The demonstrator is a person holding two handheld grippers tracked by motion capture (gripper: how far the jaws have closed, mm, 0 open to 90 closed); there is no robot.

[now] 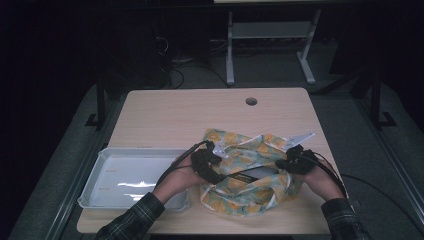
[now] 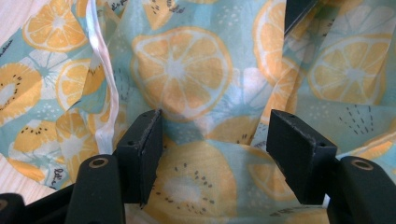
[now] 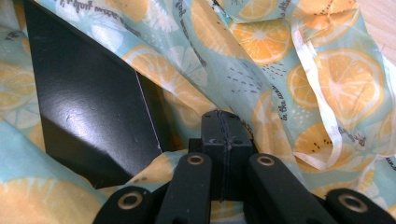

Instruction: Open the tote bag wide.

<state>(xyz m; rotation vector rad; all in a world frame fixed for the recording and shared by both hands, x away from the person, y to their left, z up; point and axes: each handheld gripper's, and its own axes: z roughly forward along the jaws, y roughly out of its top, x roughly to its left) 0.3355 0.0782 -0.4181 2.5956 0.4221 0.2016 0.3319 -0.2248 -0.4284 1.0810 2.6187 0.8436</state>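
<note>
On the near right part of the table (image 1: 165,110) lies a fruit-print cloth bag (image 1: 250,172), crumpled, w/ a black box (image 1: 250,176) partly inside its mouth. A white tray (image 1: 100,172) sits just beside it on the person's left.

Handling, as I judge it: bag is thin, soft, floppy fabric, very light, won't hold shape, folds slide over each other. Not fragile. Best hold is a doubled edge or the hem near the white drawstring (image 3: 322,140), so fabric doesn't slip out of a pinch. Box looks stiff card w/ glossy, prob. slick faces (image 3: 88,107); better to move the cloth around it than pinch the box itself.

Left gripper (image 1: 210,162) is at the bag's left edge, pointing into it. Its jaws stand apart, released, nothing pinched; cloth (image 2: 182,70) lies just ahead of and under them, w/ a white drawstring (image 2: 105,74) off to one side.

Right gripper (image 1: 290,161) is at the bag's right edge. Jaws are clenched tight together; cloth bunches round the tips (image 3: 223,135), and it looks like a thin fold is nipped between them, though I can't see the fabric in the seam. Box corner is just beside these jaws, not touching as far as I can tell.
</note>
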